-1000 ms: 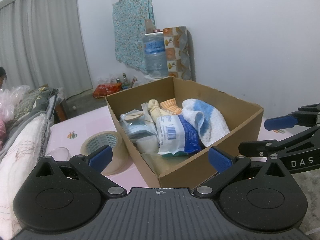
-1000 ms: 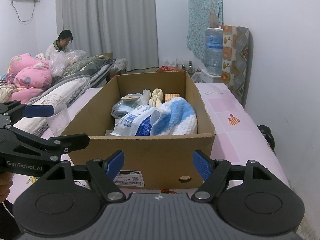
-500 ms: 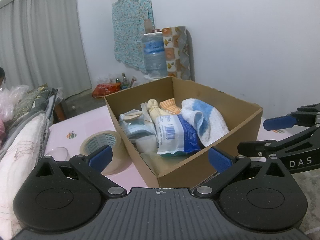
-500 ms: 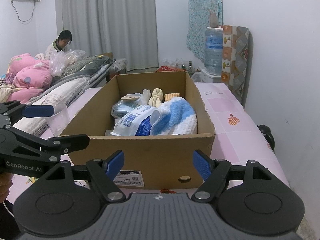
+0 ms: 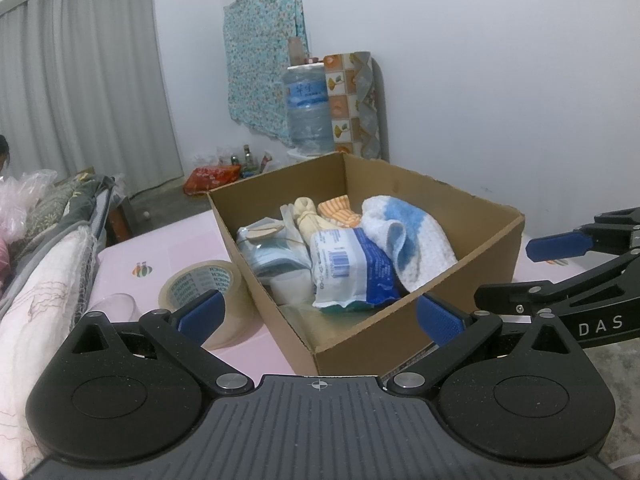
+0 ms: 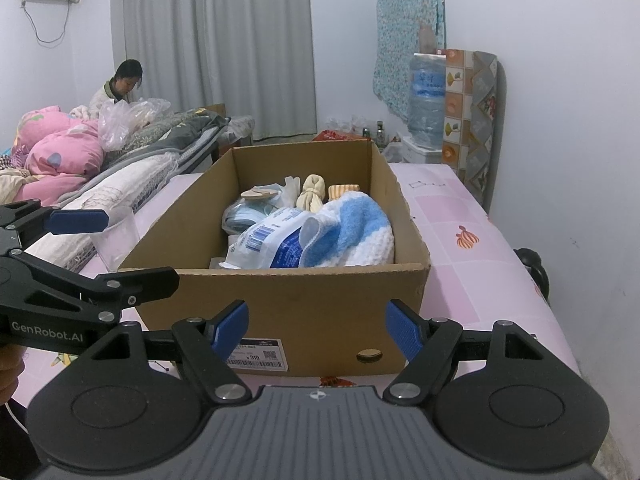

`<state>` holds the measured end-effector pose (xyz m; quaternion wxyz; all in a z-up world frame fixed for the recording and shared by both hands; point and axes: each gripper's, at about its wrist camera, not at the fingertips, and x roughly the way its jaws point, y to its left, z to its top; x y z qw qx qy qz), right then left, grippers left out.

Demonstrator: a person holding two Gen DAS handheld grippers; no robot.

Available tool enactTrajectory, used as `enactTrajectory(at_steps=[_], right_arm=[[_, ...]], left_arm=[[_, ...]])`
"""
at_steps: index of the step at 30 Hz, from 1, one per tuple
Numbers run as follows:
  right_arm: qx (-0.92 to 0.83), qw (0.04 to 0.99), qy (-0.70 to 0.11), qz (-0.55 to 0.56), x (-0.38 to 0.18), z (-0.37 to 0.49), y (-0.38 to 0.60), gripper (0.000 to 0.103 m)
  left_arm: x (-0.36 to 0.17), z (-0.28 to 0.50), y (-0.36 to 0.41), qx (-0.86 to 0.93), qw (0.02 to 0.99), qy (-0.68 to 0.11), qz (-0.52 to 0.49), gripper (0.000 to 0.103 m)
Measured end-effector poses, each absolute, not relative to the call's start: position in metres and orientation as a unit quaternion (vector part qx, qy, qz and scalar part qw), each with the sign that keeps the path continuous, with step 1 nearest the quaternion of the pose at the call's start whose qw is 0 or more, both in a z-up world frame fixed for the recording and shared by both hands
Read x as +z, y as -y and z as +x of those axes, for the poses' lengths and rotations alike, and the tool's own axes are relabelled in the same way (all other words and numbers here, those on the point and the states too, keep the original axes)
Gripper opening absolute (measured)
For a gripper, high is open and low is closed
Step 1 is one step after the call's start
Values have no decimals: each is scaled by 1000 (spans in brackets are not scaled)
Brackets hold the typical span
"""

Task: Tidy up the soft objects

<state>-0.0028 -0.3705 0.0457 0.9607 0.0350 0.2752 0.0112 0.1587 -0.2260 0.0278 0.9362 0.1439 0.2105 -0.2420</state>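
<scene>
Inside corrugated cardboard box: fluffy blue-white knit towel, crinkly plastic pack; both tools wide, empty.

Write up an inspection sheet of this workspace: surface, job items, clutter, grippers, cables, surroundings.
Surface: pink patterned table, cardboard box on it.
Job's things: in the box, blue-and-white knitted cloth, blue-white plastic packet, rolled cream socks, packet of face masks.
Clutter: packing tape roll and clear plastic cup beside the box.
Grippers: left gripper and right gripper both open, holding nothing.
Cables: nothing seen on the table.
Surroundings: water jug, curtains, bedding, a seated person.
</scene>
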Motion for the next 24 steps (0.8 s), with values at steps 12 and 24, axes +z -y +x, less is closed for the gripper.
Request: enactTrajectory(at_steps=[12, 24], right_arm=[[11, 961, -276, 35, 46, -3, 371, 43], [13, 961, -272, 39, 46, -3, 372, 43]], left_arm=[[28, 159, 227, -243, 936, -210, 144, 103], [27, 158, 228, -242, 937, -209, 142, 103]])
